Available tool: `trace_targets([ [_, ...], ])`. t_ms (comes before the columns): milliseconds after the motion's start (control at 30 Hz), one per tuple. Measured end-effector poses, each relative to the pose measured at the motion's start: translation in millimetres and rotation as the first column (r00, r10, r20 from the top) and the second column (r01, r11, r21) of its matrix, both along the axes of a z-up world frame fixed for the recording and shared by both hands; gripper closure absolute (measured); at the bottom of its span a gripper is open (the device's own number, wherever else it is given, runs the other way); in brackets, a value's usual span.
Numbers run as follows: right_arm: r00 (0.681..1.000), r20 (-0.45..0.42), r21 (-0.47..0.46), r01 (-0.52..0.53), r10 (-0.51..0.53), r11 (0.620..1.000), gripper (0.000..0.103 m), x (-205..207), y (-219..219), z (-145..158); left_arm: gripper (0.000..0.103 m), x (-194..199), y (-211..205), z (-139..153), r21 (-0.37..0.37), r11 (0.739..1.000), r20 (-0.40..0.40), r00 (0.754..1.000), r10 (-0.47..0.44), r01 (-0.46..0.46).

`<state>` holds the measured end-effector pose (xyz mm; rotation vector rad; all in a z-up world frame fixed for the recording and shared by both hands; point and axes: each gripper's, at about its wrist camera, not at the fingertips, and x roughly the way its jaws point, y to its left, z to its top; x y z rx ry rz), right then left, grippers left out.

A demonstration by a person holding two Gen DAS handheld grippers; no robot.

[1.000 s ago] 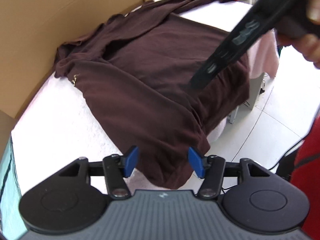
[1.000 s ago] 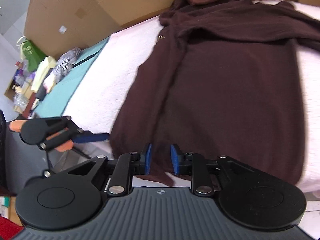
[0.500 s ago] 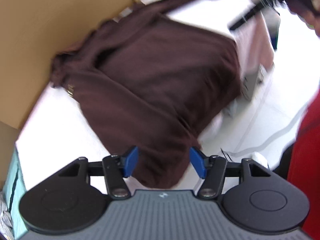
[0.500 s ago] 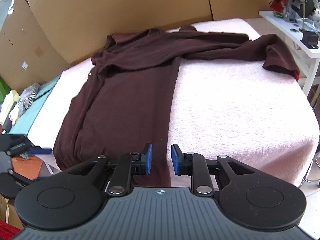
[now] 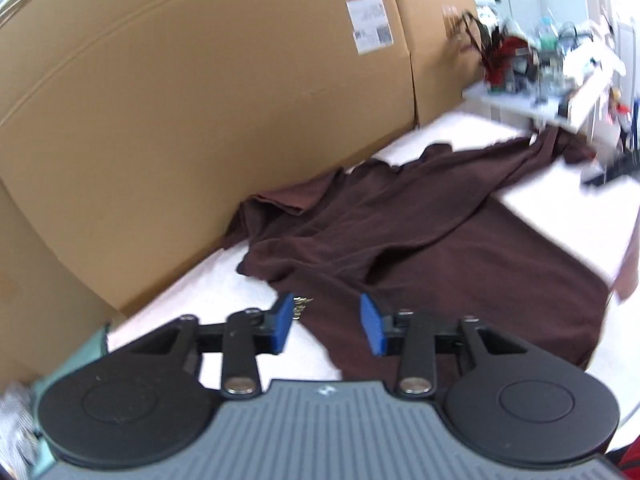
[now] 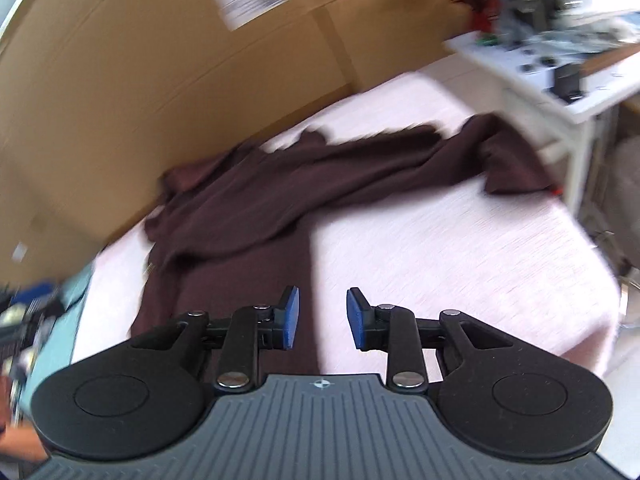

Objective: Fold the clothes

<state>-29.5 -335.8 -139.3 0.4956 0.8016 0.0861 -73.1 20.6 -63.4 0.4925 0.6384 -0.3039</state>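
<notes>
A dark brown long-sleeved garment (image 5: 440,260) lies spread on the pale towel-covered table (image 5: 248,280), its collar bunched against the cardboard wall. One sleeve (image 6: 500,160) reaches right to the table's far corner. My left gripper (image 5: 327,328) is open above the garment's left edge, beside a small metal tag (image 5: 300,304). Nothing is between its blue pads. My right gripper (image 6: 323,318) is open over the garment's (image 6: 280,208) right edge, where brown cloth meets the bare pink table (image 6: 460,248). It holds nothing. Both views are motion-blurred.
Tall cardboard panels (image 5: 200,120) wall off the table's far side. A cluttered white side table (image 6: 560,80) stands just past the right end. A teal cloth (image 6: 60,320) and loose items lie at the left end. A bare stretch of towel lies right of the garment.
Both grippers have left the garment's near hem and now point up toward the collar and the wall. The right gripper's jaws stand wider apart than before. The garment lies still.
</notes>
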Motion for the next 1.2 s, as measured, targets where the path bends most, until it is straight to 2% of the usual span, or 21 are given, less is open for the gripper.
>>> trace_targets([
  [33, 0.998, -0.004, -0.015, 0.055, -0.055, 0.998, 0.074, 5, -6, 4, 0.08, 7, 5, -4, 0.014, 1.0, -0.01, 1.0, -0.01, 0.01],
  [167, 0.969, -0.023, -0.056, 0.244, -0.246, 0.968, 0.074, 21, -25, 14, 0.08, 28, 32, -16, -0.051, 0.998, -0.055, 0.998, -0.034, 0.031],
  [333, 0.918, -0.055, -0.029, 0.393, -0.394, 0.919, 0.071, 37, -27, 15, 0.079, 61, 41, -37, -0.122, 0.992, -0.141, 0.989, -0.038, 0.021],
  [433, 0.919, -0.043, -0.022, 0.392, -0.393, 0.92, 0.071, 53, -18, 16, 0.067, 76, 38, -46, -0.183, 0.983, -0.171, 0.984, -0.054, 0.022],
  [600, 0.907, -0.07, -0.05, 0.412, -0.415, 0.91, 0.071, 91, -26, 3, 0.067, 87, 29, -59, -0.181, 0.983, -0.197, 0.977, -0.079, 0.043],
  [700, 0.907, -0.095, -0.046, 0.407, -0.41, 0.912, 0.071, 106, -33, -6, 0.059, 90, 24, -65, -0.166, 0.986, -0.22, 0.974, -0.055, 0.018],
  [800, 0.887, -0.137, -0.017, 0.444, -0.442, 0.896, 0.071, 113, -46, -18, 0.051, 89, 22, -65, -0.17, 0.985, -0.227, 0.974, -0.025, -0.014],
  [900, 0.87, -0.166, 0.038, 0.475, -0.464, 0.879, 0.073, 117, -60, -29, 0.051, 89, 20, -66, -0.18, 0.982, -0.233, 0.972, 0.013, -0.056],
  [1033, 0.866, -0.2, 0.083, 0.481, -0.458, 0.873, 0.077, 117, -72, -36, 0.053, 90, 12, -67, -0.203, 0.974, -0.252, 0.966, 0.052, -0.105],
  [1200, 0.883, -0.189, 0.118, 0.454, -0.429, 0.883, 0.079, 115, -79, -37, 0.047, 91, -5, -69, -0.183, 0.976, -0.261, 0.963, 0.069, -0.119],
])
